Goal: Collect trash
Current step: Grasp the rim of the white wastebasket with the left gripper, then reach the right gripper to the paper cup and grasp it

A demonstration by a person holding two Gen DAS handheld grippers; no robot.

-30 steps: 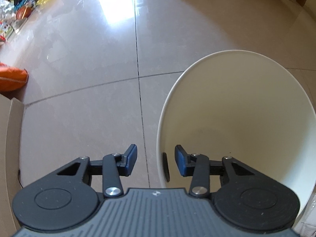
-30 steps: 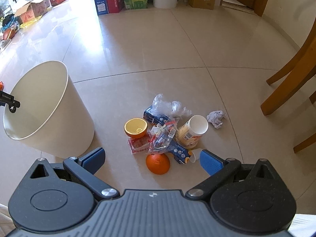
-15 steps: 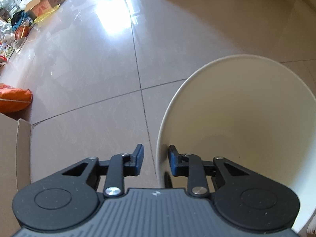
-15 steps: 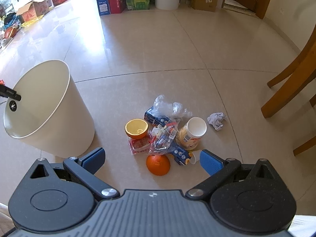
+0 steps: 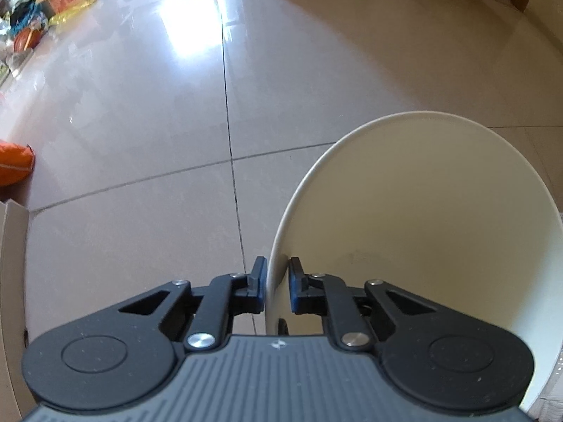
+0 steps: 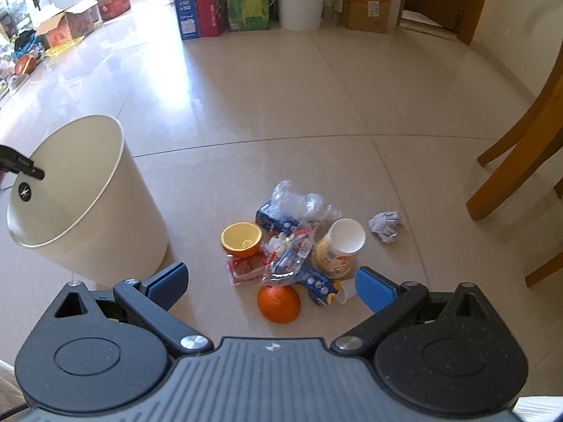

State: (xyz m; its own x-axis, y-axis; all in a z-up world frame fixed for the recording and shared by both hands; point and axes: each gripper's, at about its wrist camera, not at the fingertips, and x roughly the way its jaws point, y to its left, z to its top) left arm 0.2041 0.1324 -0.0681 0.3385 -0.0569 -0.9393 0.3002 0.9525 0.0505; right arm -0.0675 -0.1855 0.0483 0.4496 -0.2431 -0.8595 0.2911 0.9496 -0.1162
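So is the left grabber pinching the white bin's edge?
Touching. The left wrist view shows the left gripper closed on the white bin rim, one finger each side.

The bin (image 5: 440, 232) is cut off at the right edge of the left wrist view, and its bottom is hidden behind the left tool (image 5: 276, 290). In the right wrist view, the chair (image 6: 520, 172) shows only its legs. Print on the wrappers (image 6: 281, 263) is too small to read.
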